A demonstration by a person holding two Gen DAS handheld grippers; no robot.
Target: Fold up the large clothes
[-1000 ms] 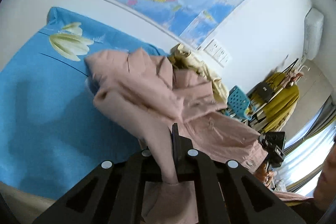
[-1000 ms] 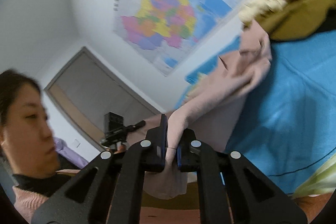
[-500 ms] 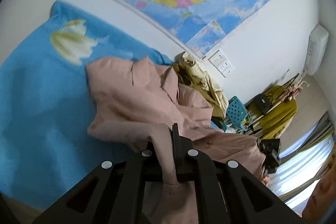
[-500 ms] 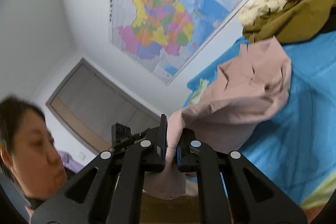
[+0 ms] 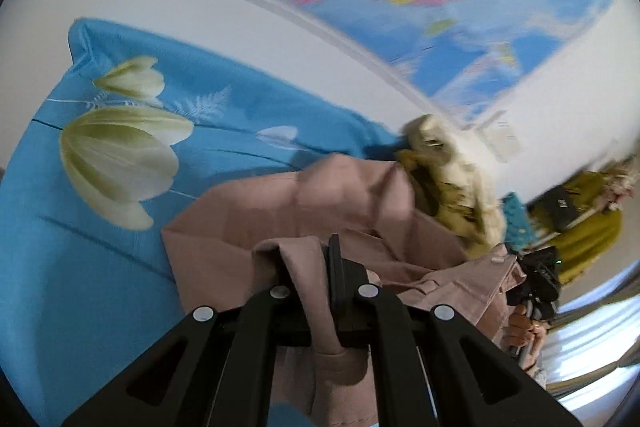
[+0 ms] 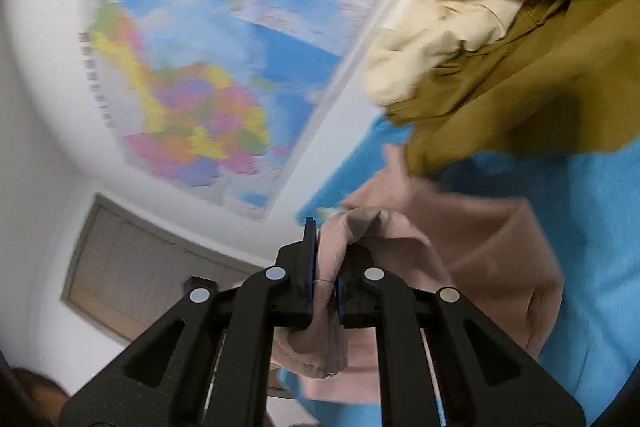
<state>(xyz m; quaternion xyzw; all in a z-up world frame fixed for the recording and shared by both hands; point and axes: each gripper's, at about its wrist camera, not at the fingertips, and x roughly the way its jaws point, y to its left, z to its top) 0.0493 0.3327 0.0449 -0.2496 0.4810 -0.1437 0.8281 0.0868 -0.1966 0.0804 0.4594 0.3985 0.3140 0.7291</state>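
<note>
Two black hand-held grippers: left hand-held gripper (image 5: pixel 320 267) and right hand-held gripper (image 6: pixel 326 263) each clamped on a fold | one dusty-pink cloth jacket (image 5: pixel 304 211) spread ahead over the blue tulip-print bed sheet (image 5: pixel 80 287) | cream-and-olive clothes heap (image 6: pixel 500 47) just behind it | one wall map (image 6: pixel 208 75).

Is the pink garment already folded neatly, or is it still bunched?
Still bunched: the pink garment lies rumpled on the blue sheet, pinched by the left gripper and right gripper.
</note>
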